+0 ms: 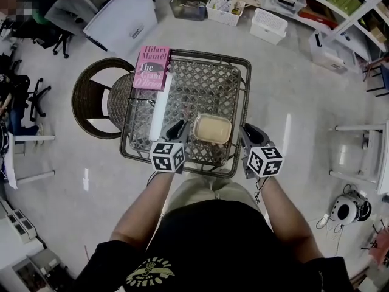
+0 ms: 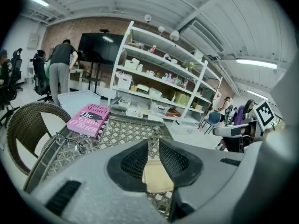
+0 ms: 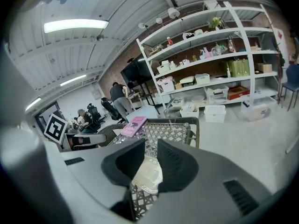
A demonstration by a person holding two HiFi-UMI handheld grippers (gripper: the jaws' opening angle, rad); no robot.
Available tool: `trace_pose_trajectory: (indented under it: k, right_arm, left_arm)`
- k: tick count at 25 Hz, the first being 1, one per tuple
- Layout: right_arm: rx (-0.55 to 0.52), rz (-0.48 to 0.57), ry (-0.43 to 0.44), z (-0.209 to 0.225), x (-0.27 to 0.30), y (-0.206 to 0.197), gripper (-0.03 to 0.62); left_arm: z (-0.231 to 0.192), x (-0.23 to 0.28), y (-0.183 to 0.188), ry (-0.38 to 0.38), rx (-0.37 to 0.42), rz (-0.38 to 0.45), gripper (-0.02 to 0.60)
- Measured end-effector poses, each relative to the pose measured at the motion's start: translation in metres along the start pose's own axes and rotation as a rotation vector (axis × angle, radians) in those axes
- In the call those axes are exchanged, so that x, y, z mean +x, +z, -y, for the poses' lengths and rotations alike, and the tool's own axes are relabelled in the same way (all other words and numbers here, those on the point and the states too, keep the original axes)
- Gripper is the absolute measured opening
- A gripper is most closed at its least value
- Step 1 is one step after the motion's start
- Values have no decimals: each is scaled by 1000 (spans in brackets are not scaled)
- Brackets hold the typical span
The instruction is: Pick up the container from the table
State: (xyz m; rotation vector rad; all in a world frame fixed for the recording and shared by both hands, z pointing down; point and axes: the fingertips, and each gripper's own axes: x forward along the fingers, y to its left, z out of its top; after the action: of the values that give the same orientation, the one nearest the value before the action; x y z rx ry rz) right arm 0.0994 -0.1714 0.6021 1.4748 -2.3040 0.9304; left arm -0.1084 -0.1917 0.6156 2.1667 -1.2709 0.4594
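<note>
The container is a shallow beige tub with a clear rim, lying on the near half of the woven-top table. My left gripper is up against its left side and my right gripper is just off its right side. In the left gripper view the jaws stand almost together with only a narrow slit, and the container shows beyond and below them. The right gripper looks the same, with the container seen through the gap below. Neither gripper has anything between its jaws.
A pink book lies at the table's far left corner, with a pair of glasses and a long white object beside it. A wicker chair stands left of the table. Storage bins and shelving stand beyond.
</note>
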Motion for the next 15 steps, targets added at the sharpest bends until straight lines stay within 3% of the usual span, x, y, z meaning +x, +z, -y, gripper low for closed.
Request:
trace_pose_trajectory:
  k: [15]
  right_arm:
    - [60,-143,-23,28,40,-56,74]
  left_arm:
    - [-6,30,-44,-6,60,-106,55]
